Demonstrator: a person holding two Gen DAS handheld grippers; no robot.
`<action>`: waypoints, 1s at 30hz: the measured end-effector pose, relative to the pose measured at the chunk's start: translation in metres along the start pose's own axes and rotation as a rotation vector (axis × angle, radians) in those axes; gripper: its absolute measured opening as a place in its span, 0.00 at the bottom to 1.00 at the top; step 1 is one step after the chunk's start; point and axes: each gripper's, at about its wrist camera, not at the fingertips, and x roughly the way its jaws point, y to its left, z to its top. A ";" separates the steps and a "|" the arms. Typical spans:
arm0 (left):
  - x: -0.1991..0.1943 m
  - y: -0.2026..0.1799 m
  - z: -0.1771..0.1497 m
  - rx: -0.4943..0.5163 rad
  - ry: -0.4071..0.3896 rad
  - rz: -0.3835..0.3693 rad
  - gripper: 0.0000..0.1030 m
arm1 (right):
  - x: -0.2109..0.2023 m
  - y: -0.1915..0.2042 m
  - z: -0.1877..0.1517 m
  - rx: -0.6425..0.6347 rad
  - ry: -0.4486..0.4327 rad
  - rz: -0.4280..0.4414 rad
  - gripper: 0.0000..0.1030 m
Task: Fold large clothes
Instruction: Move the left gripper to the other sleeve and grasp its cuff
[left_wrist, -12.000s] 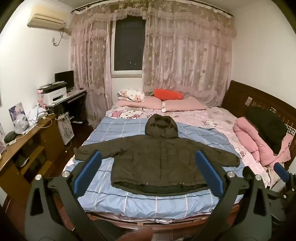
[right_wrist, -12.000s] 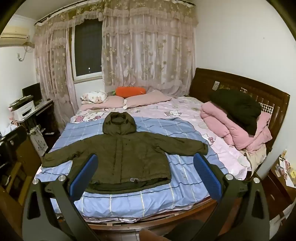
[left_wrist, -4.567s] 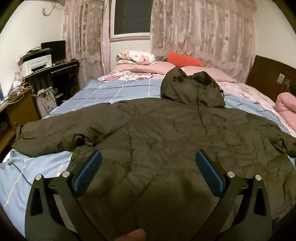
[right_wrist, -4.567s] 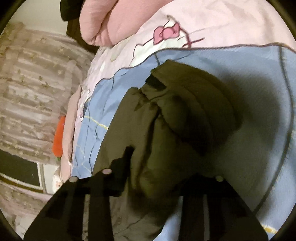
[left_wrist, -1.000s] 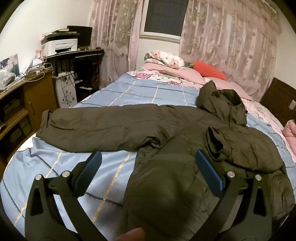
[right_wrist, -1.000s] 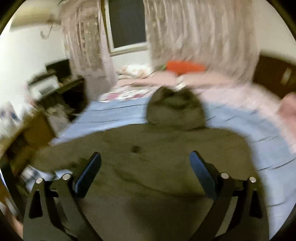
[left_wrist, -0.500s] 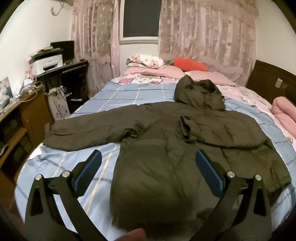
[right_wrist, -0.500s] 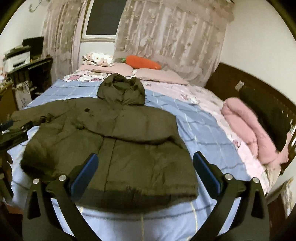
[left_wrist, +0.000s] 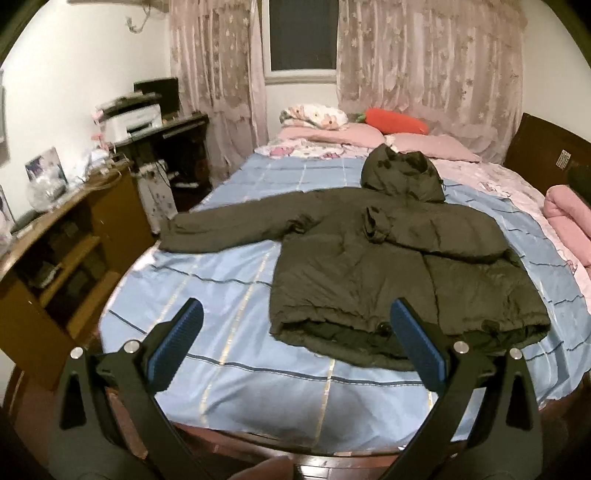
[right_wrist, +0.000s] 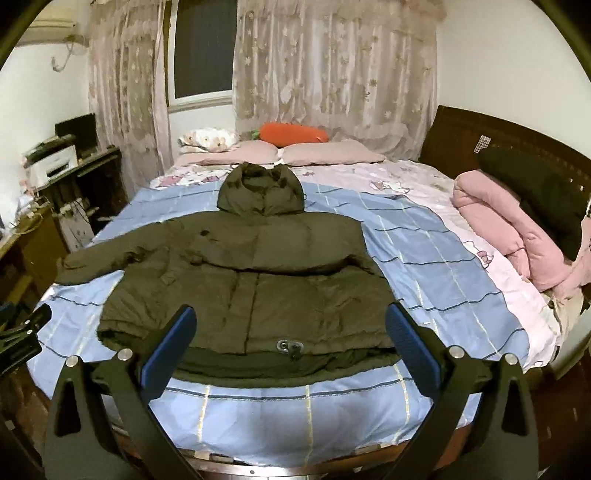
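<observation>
The bed (right_wrist: 424, 236) is carrying everything, its blue checked sheet (left_wrist: 236, 295) spreading toward the foot edge, with pink pillows (right_wrist: 325, 153) lying along the far edge and a rolled pink quilt (right_wrist: 498, 229) sitting by the right-hand edge against the headboard. The dark olive hooded jacket (right_wrist: 258, 280) is lying front-up across the middle of the sheet, hood (right_wrist: 260, 192) pointing at the pillows and hem nearly reaching the foot edge.

What is differing from the spread-out jacket of twelve seconds ago: the right sleeve (left_wrist: 436, 232) is now lying folded inward across the chest, its cuff resting near the middle of the front, while the left sleeve (left_wrist: 229, 229) is still stretching straight out toward the left edge of the bed. Judging from that, one of the two sleeve folds is done and the task is sitting at an early stage; the outstretched sleeve looks like the next piece to bring in, before any fold of the body or hood.

Both tools are hanging back over the foot edge, clear of the cloth. The left gripper (left_wrist: 295, 336) is standing with jaws spread wide and gripping nothing; the right gripper (right_wrist: 288, 336) is likewise gaping wide and empty-handed.
</observation>
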 end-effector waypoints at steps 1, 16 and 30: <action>-0.009 -0.001 0.001 0.008 -0.015 0.011 0.98 | -0.004 -0.002 -0.001 0.007 -0.002 0.011 0.99; -0.059 -0.033 0.010 0.068 -0.075 0.065 0.98 | -0.025 -0.033 -0.013 0.090 -0.027 0.067 0.99; -0.060 -0.028 0.015 0.011 -0.060 0.005 0.98 | -0.025 -0.042 -0.021 0.063 -0.134 0.116 0.99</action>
